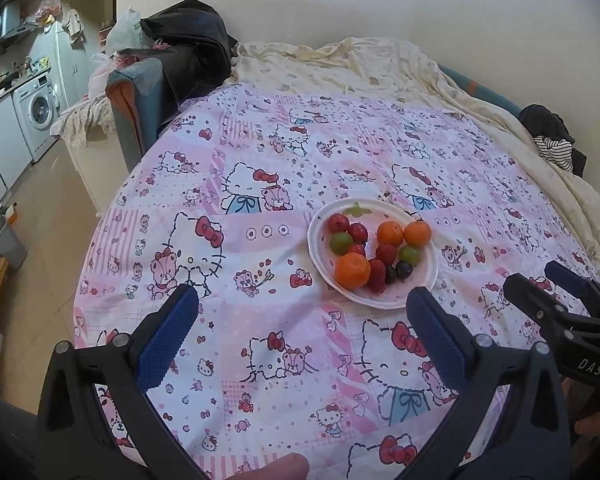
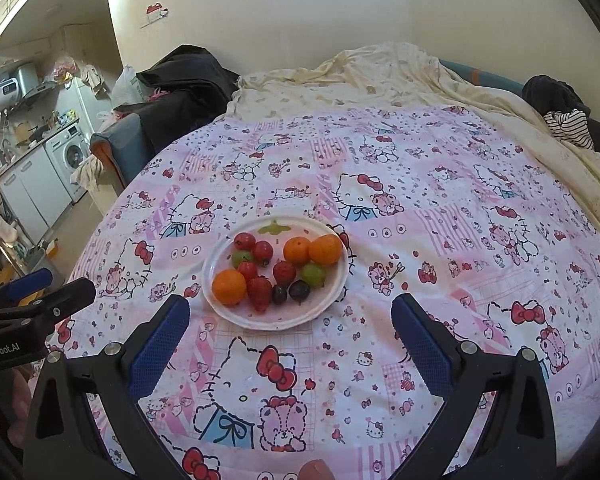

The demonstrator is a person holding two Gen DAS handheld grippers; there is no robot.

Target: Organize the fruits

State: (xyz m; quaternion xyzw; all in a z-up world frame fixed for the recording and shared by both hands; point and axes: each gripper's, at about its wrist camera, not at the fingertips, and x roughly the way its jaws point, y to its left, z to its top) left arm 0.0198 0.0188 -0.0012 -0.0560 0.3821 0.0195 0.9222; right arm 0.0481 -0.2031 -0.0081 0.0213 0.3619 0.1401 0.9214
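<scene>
Fruits [image 2: 278,270] heaped mixed on plate [image 2: 220,256], on bed [image 2: 420,240], just ahead of right gripper [image 2: 290,320], slightly left. Ahead-right of left gripper [image 1: 302,308], farther off. Both wide open, holding nothing. Fits unsorted or gathered.

right gripper [image 2: 290,312] jaws spread wide, empty, above pink cartoon-print bedcover [image 2: 440,208]. white plate [image 2: 220,304] just ahead of the jaws, nearer the left finger, holding three oranges [image 2: 229,287], strawberries [image 2: 259,292], green grapes [image 2: 314,274], dark grapes [image 2: 299,291]. left gripper [image 2: 48,288] far left of the jaws, apart from plate.
</scene>
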